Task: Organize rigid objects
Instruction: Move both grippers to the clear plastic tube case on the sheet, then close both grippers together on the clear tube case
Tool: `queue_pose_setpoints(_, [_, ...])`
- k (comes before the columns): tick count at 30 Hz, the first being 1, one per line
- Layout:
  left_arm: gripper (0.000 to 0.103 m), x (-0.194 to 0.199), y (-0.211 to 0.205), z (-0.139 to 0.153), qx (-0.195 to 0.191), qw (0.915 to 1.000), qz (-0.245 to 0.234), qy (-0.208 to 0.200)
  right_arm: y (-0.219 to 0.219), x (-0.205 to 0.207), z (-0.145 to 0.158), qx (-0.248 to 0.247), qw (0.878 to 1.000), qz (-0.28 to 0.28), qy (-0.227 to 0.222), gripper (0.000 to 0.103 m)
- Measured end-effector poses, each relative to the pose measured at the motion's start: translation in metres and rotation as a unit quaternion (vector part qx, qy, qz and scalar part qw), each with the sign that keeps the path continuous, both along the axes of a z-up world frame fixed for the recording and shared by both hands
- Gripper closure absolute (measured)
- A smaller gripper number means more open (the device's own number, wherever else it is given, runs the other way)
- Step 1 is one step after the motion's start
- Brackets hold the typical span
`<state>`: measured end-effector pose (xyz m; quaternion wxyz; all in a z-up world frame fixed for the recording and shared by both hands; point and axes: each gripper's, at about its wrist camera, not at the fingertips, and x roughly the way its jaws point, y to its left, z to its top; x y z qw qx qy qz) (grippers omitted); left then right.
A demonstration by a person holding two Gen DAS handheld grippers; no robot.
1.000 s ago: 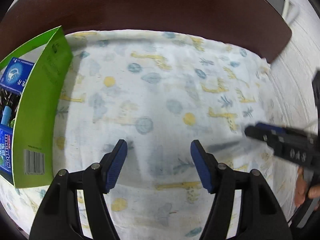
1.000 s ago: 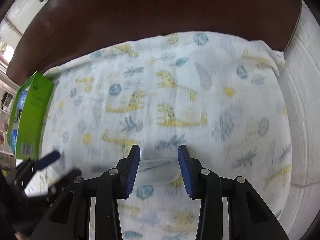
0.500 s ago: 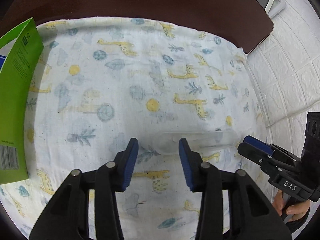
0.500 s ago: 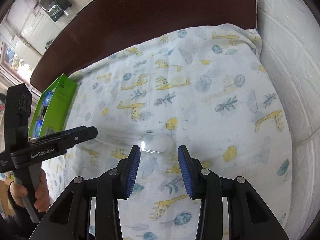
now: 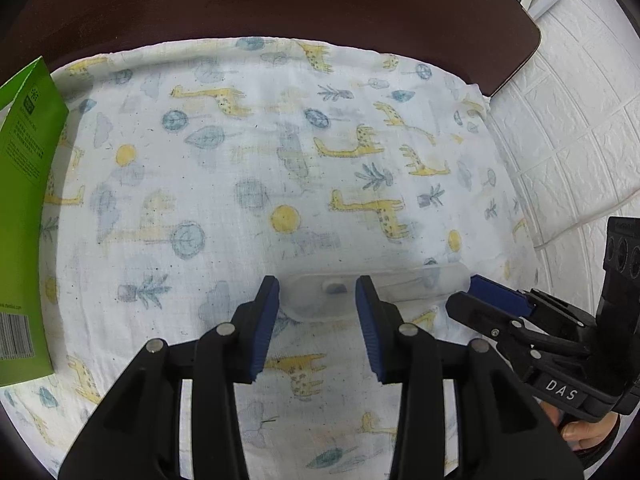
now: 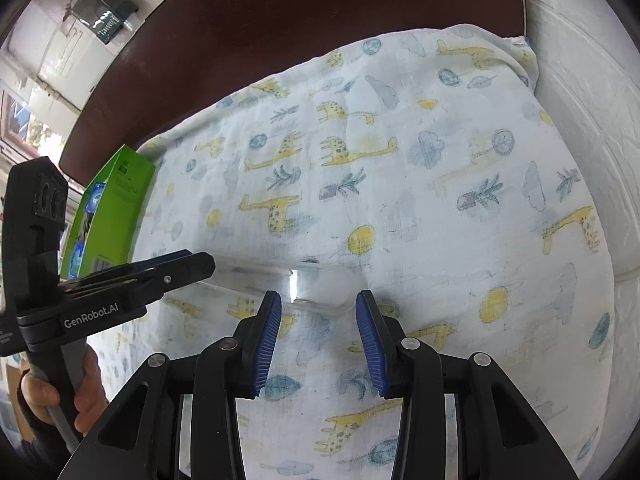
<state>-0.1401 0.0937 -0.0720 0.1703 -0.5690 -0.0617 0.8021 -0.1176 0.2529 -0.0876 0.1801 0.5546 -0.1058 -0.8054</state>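
A clear plastic case (image 5: 372,288) lies flat on the giraffe-print cloth (image 5: 240,184); it also shows in the right wrist view (image 6: 304,284). My left gripper (image 5: 318,300) is open, its blue pads on either side of the case's left end. My right gripper (image 6: 318,314) is open, with the case's right end just ahead of its pads. Each gripper shows in the other's view, the right (image 5: 520,320) at the case's far end and the left (image 6: 132,276) over its other end.
A green carton (image 5: 24,216) holding blue packets stands at the cloth's left edge, also in the right wrist view (image 6: 112,216). A dark brown headboard (image 5: 280,8) runs along the back. A white brick-pattern wall (image 5: 580,140) is on the right.
Both grippers have come together onto the clear case: the left swung right away from the green carton and narrowed its jaws, the right pulled up at the case's other end.
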Motion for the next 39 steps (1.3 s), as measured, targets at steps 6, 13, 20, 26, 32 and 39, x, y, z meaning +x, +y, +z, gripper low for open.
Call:
queue_pose_setpoints(6, [0.067,0.0,-0.006,0.002,0.003,1.0,0.007,-0.006,-0.004,0.006,-0.002,0.009,1.0,-0.001,0.009,0.062])
queue_pose_setpoints(13, [0.064,0.003,0.003,0.0,-0.002,0.9999,-0.015,0.001,0.001,0.0,-0.001,0.01,1.0,-0.01,0.008,0.062])
queue_pose_setpoints(20, [0.066,0.012,0.008,0.013,-0.017,0.9989,-0.029,0.032,-0.009,0.0,0.001,0.041,0.999,-0.016,0.019,0.062])
queue_pose_setpoints(26, [0.064,0.021,-0.002,0.046,-0.021,0.9955,-0.035,0.086,-0.017,0.008,0.033,0.05,0.996,-0.027,0.067,0.062])
queue_pose_setpoints(32, [0.063,0.036,-0.023,0.071,-0.024,0.9914,-0.018,0.127,-0.033,0.017,0.064,0.043,0.993,-0.025,0.109,0.062])
queue_pose_setpoints(39, [0.063,0.053,-0.063,0.083,-0.03,0.986,0.006,0.164,-0.07,0.024,0.085,0.029,0.99,-0.009,0.138,0.062])
